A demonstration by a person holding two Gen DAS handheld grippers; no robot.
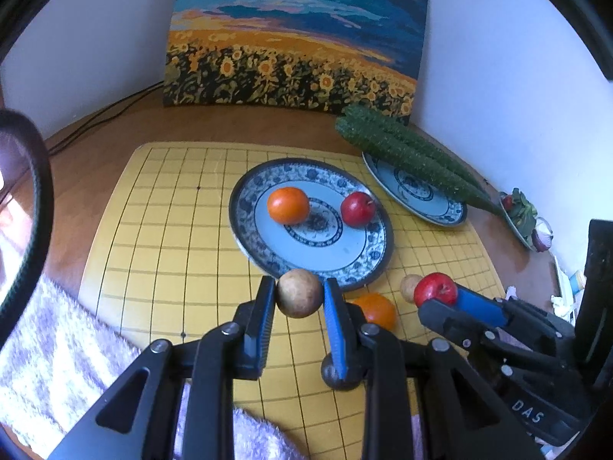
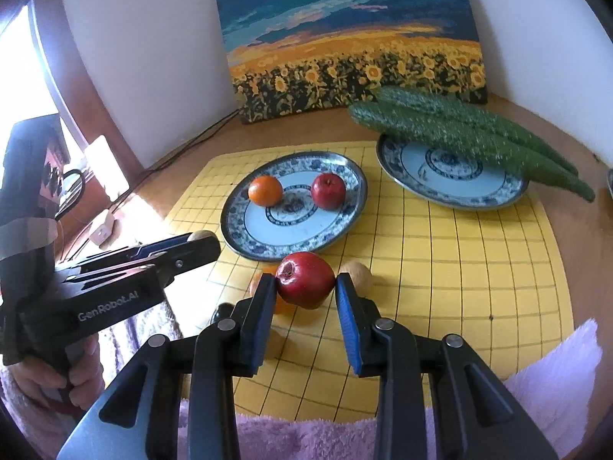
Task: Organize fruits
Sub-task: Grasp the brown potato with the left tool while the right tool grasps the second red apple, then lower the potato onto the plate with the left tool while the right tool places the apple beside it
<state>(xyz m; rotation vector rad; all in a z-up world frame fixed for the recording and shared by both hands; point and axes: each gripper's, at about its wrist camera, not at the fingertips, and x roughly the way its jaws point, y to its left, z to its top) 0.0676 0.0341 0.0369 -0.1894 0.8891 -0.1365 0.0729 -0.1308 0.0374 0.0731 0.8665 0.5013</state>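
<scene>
Two fruits (image 1: 299,293) (image 2: 305,279) between tool (image 1: 299,299) (image 2: 306,287) fingers.

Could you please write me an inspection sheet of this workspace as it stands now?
Surface: yellow grid mat on a wooden table.
Job's things: near plate holds an orange and a red apple; a second orange and a small brown fruit lie on the mat.
Clutter: far plate carries cucumbers; lilac towel at the near edge.
Grippers: left gripper shut on a brown fruit; right gripper shut on a red apple.
Cables: dark cables along the wall.
Surroundings: sunflower painting against a white wall.
</scene>
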